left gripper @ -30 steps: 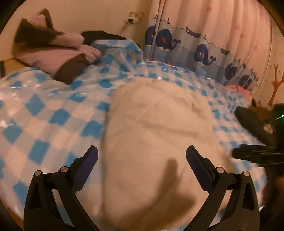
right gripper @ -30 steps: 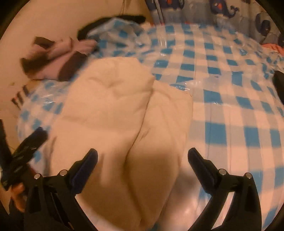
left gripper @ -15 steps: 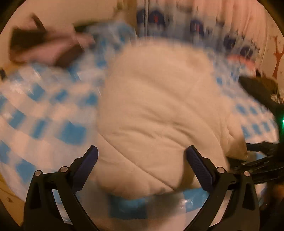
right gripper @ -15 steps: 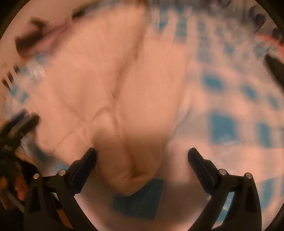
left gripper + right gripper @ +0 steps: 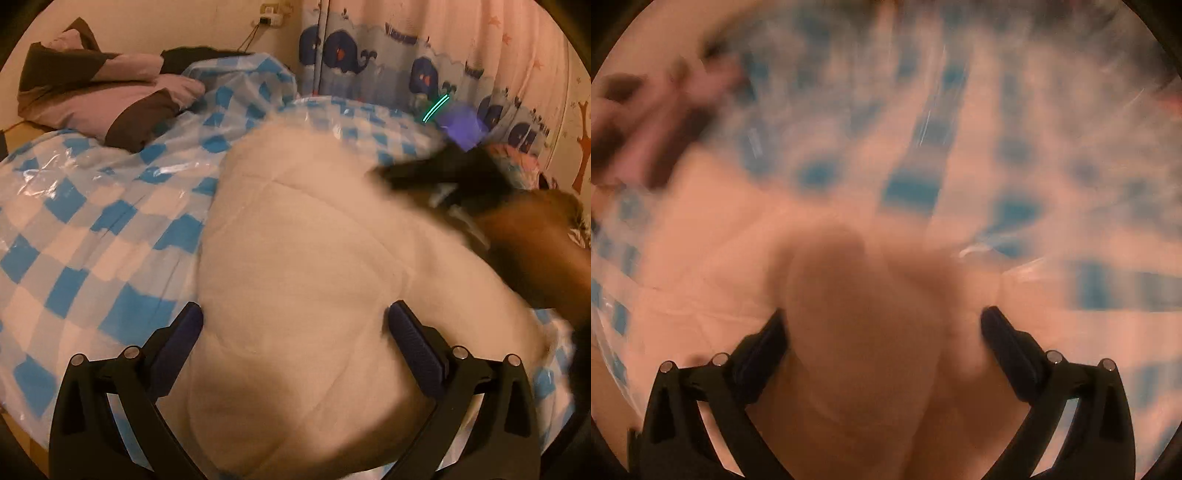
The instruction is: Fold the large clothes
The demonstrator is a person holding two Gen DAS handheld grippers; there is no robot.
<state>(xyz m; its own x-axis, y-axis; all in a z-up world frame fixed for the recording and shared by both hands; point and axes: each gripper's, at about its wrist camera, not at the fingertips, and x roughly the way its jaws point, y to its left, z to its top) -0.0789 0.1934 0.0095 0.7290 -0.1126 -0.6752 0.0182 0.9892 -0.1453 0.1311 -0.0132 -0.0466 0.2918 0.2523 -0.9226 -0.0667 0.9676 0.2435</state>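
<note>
Looking down my left tool, I see both fingers spread wide with nothing pinched between them, poised over the near end of the cream padded garment. My right tool is spread apart as well, its fingers flanking a raised bulge of the same garment, though that view is badly smeared and I cannot tell whether the pads touch the cloth.

The garment lies on the bed, bunched into a thick rounded bundle on the blue-checked cover, which has a clear plastic sheet over it. From its compact shape I judge at least one fold is already in. It looks lumpy, not flat, so I would say a further fold or some squaring-up is left. Neither tool grips anything now.

In the left view my right tool reaches in from the right side, blurred, over the far right edge of the bundle, with the person's forearm behind it angled down toward the bed. The left tool points forward and slightly downward along the garment's length.

Farther out sit a pink-and-brown pile of clothes near the wall and a whale-print curtain behind the bed.
</note>
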